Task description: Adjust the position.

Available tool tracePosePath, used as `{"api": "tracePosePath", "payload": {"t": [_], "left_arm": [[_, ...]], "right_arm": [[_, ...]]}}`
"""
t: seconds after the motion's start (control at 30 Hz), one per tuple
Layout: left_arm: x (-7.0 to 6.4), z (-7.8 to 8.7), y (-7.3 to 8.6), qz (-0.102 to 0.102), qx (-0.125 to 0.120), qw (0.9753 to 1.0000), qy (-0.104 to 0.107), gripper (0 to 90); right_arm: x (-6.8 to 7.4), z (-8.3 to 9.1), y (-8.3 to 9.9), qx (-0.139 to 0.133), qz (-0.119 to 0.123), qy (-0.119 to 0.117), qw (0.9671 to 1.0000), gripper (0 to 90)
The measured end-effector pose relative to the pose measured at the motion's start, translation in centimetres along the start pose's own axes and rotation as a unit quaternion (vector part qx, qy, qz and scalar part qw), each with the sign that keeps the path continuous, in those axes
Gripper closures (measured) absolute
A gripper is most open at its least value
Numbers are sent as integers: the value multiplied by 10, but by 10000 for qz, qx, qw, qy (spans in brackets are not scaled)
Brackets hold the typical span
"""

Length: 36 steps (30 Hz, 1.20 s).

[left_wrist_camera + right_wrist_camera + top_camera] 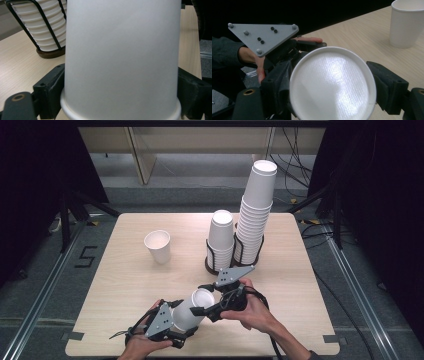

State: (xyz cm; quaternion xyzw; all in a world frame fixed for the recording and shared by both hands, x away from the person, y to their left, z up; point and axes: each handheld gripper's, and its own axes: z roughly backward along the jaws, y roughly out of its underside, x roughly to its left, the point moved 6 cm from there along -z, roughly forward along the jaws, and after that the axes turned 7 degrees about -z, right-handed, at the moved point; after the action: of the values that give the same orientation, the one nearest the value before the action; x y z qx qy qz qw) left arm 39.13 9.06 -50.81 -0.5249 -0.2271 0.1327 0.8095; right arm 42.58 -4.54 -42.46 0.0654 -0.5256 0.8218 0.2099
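A white paper cup (192,312) is being held on its side just above the near edge of the tabletop (130,280), clamped near its rim by the left gripper (176,326) and at its base end by the right gripper (201,306), probably so nested cups can be pulled apart. A lone cup (158,245) is standing toward the left edge; two racked stacks (241,232) are standing mid-table. The pale wood is surrounded by grey flooring.

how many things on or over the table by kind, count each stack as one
cup stacks in wire holders: 2, the short stack and the tall stack
loose cups: 2, the standing cup and the held cup
tools: 2, the left tool and the right tool, both on the held cup
total: 6
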Motion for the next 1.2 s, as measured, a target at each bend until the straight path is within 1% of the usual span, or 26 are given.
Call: {"api": "tracePosePath", "payload": {"t": [0.03,0.07,0.1,0.13,0.17,0.2,0.27,0.3,0.33,0.37,0.43,0.47,0.57,0.63,0.7,0.73,0.77,0.87,0.9,0.93,0.97,1.0,1.03,1.1,1.13,1.2], "left_arm": [[0,0,-2,100,-200,9997,-38,69],[0,0,-2,100,-200,9997,-38,59],[1,2,-4,205,-506,9985,-60,51],[1,2,-4,205,-506,9985,-60,46],[3,5,-9,339,-803,9962,-74,44],[4,7,-10,368,-864,9955,-116,40],[6,9,-11,394,-939,9947,-169,37],[8,12,-13,506,-1116,9921,-277,38],[9,12,-14,582,-1180,9909,-294,38],[9,12,-14,582,-1180,9909,-294,39],[10,13,-16,665,-1298,9887,-334,39],[10,13,-17,623,-1306,9889,-325,30],[8,12,-18,572,-1311,9892,-306,48],[8,12,-18,578,-1322,9891,-291,52],[9,13,-18,578,-1203,9908,-210,83],[9,13,-18,578,-1203,9908,-210,93],[9,13,-17,557,-1092,9923,-185,102],[8,12,-15,528,-992,9936,-146,123],[7,11,-14,529,-878,9947,-126,130],[7,11,-13,500,-831,9952,-106,135],[6,9,-14,507,-914,9945,-73,139],[6,8,-14,506,-888,9947,-60,142],[6,10,-13,477,-772,9958,-78,144],[6,10,-12,447,-731,9963,-69,146],[6,9,-12,458,-718,9964,-52,148],[7,10,-11,442,-653,9969,-34,149]], "right_arm": [[0,1,-1,-50,-81,-51,9999,258],[0,1,-1,-50,-81,-51,9999,258],[-1,4,-4,-187,-204,-152,9995,262],[-1,4,-4,-187,-204,-152,9995,262],[-3,9,-7,-354,-372,-254,9984,263],[-4,11,-9,-450,-492,-334,9972,263],[-6,13,-10,-553,-544,-392,9962,264],[-7,16,-12,-675,-677,-475,9943,264],[-7,17,-12,-706,-760,-499,9934,264],[-9,17,-13,-777,-697,-487,9934,264],[-10,17,-13,-799,-766,-511,9925,264],[-10,15,-12,-807,-808,-609,9916,265],[-10,15,-11,-806,-901,-621,9907,266],[-11,14,-12,-872,-836,-635,9906,266],[-11,16,-10,-796,-944,-613,9905,265],[-11,16,-10,-796,-944,-613,9905,265],[-12,15,-9,-777,-942,-609,9906,265],[-13,15,-8,-740,-934,-622,9909,263],[-13,15,-5,-623,-978,-599,9914,261],[-15,14,-4,-608,-915,-575,9923,259],[-14,14,-4,-576,-938,-601,9921,257],[-14,14,-3,-538,-953,-617,9921,257],[-16,15,-2,-512,-879,-504,9935,255],[-17,14,-2,-496,-837,-507,9940,255],[-16,14,-2,-492,-876,-584,9932,254],[-17,14,0,-410,-901,-549,9936,250]]}}
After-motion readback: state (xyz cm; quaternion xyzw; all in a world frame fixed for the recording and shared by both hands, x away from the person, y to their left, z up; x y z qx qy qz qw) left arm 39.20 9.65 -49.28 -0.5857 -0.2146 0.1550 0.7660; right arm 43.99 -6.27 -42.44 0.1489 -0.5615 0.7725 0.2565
